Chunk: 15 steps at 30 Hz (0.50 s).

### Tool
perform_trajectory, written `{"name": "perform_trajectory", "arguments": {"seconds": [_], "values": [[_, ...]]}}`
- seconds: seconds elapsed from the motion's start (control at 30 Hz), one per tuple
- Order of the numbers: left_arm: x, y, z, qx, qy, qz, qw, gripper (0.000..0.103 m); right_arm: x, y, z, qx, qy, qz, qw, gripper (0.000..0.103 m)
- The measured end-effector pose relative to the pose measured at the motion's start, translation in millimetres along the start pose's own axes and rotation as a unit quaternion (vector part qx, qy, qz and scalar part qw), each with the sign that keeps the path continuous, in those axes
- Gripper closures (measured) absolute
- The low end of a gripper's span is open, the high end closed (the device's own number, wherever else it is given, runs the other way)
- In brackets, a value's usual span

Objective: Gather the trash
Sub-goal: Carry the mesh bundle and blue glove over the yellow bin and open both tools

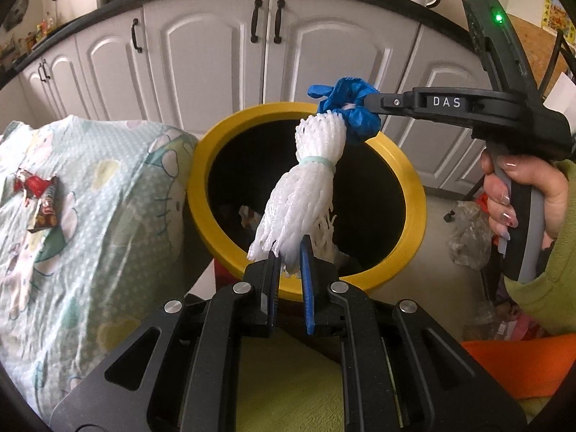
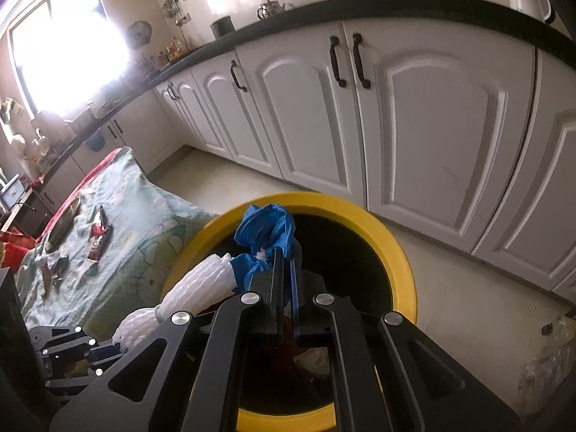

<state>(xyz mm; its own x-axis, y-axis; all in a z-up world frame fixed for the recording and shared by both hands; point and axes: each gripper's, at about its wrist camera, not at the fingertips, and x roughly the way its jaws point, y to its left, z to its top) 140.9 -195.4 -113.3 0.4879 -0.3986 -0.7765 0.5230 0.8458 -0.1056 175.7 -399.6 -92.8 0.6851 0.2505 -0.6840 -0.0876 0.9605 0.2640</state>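
Observation:
A white foam net bundle (image 1: pixel 306 187), tied round the middle with a pale band, hangs slanted over the mouth of a yellow-rimmed bin (image 1: pixel 406 176). My left gripper (image 1: pixel 289 252) is shut on its lower frayed end. A crumpled blue glove (image 1: pixel 345 104) wraps its upper end, and my right gripper (image 1: pixel 363 106) is shut on that, with a hand on its grip. In the right wrist view my right gripper (image 2: pixel 286 255) pinches the blue glove (image 2: pixel 266 226) above the bin (image 2: pixel 396 252). The net (image 2: pixel 205 280) runs down-left to my left gripper (image 2: pixel 108 351).
A patterned cloth (image 1: pixel 90 234) covers a surface left of the bin, with a snack wrapper (image 1: pixel 41 198) and several more scraps (image 2: pixel 99 241) on it. White cabinets (image 2: pixel 414 126) stand behind. A clear plastic bag (image 1: pixel 468 234) lies on the floor at right. Some trash lies inside the bin.

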Motion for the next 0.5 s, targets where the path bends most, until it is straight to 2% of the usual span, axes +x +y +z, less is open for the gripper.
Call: {"name": "perform_trajectory", "arguments": {"seconds": [0.5], "values": [[10.8, 4.1, 3.1, -0.016, 0.014, -0.010, 0.9997, 0.095, 14.8, -12.0, -6.5, 0.017, 0.027, 0.001, 0.999, 0.099]]}}
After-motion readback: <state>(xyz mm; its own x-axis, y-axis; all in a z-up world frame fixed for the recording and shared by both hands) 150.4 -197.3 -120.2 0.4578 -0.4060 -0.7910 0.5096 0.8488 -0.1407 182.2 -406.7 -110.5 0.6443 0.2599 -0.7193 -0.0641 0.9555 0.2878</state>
